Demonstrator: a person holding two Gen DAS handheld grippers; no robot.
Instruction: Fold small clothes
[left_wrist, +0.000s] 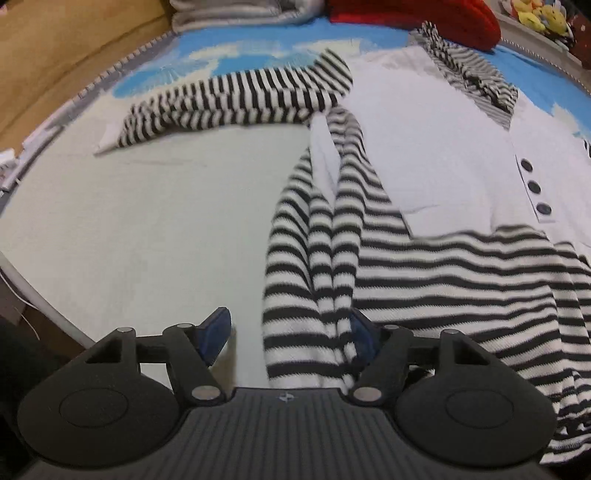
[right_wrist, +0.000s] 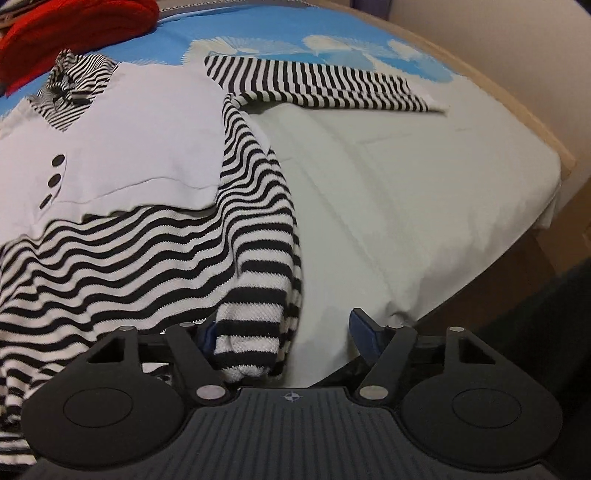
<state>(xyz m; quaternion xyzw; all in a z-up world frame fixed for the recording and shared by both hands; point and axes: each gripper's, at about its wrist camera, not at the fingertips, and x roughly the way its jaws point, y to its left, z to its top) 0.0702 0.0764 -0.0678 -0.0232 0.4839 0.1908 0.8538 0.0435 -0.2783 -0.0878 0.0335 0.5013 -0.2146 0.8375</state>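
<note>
A small black-and-white striped top with a white chest panel (left_wrist: 424, 140) and three dark buttons (left_wrist: 533, 188) lies face up on the bed; it also shows in the right wrist view (right_wrist: 147, 147). One striped sleeve (left_wrist: 229, 99) stretches out to the left; the other sleeve (right_wrist: 332, 88) stretches right. My left gripper (left_wrist: 291, 332) is open, with the bunched left hem (left_wrist: 306, 295) between its fingers. My right gripper (right_wrist: 284, 332) is open, with the bunched right hem (right_wrist: 258, 295) beside its left finger.
The bed has a pale sheet (left_wrist: 147, 221) and a blue cloud-print cover (right_wrist: 258, 26) at the back. A red cloth (left_wrist: 413, 14) and a grey folded cloth (left_wrist: 229, 14) lie beyond the collar. The bed edge (right_wrist: 517, 229) drops off at right.
</note>
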